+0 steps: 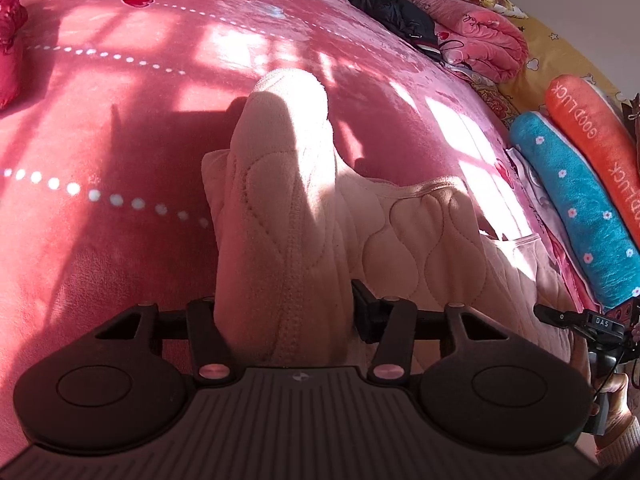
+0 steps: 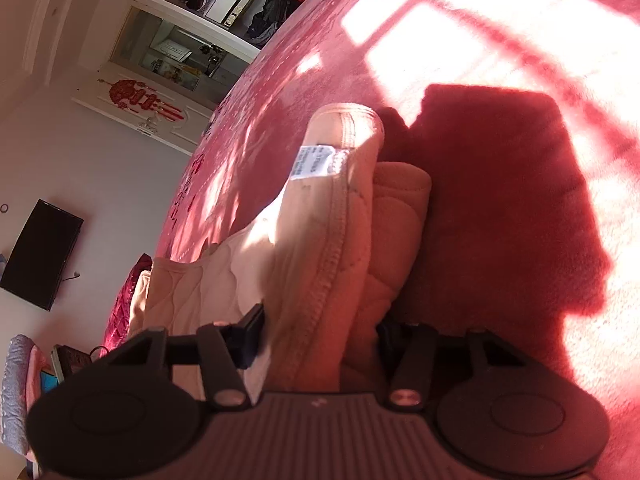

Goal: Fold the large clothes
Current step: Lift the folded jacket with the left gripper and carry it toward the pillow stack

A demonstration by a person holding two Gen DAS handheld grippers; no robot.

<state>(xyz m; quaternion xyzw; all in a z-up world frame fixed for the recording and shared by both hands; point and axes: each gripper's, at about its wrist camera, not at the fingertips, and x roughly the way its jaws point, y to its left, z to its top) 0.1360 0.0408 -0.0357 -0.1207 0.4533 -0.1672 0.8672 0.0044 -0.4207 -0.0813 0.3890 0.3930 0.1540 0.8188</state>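
A pale pink quilted garment [image 1: 416, 240] lies on a red-pink plush bedspread [image 1: 120, 120]. My left gripper [image 1: 284, 320] is shut on a bunched fold of the garment, which stands up between its fingers. My right gripper [image 2: 320, 340] is shut on another thick fold of the same garment [image 2: 320, 240], with a white care label [image 2: 316, 162] showing near the hem. The right gripper also shows at the right edge of the left wrist view [image 1: 592, 328]. Both fingertips are mostly hidden by cloth.
Rolled blue [image 1: 580, 208] and orange [image 1: 592, 136] towels, a folded pink blanket [image 1: 480, 36] and dark clothes [image 1: 384, 4] lie along the bed's right side. A red pillow [image 1: 10, 40] lies at the left. A wall TV [image 2: 40, 256] and wardrobe [image 2: 180, 48] stand beyond the bed.
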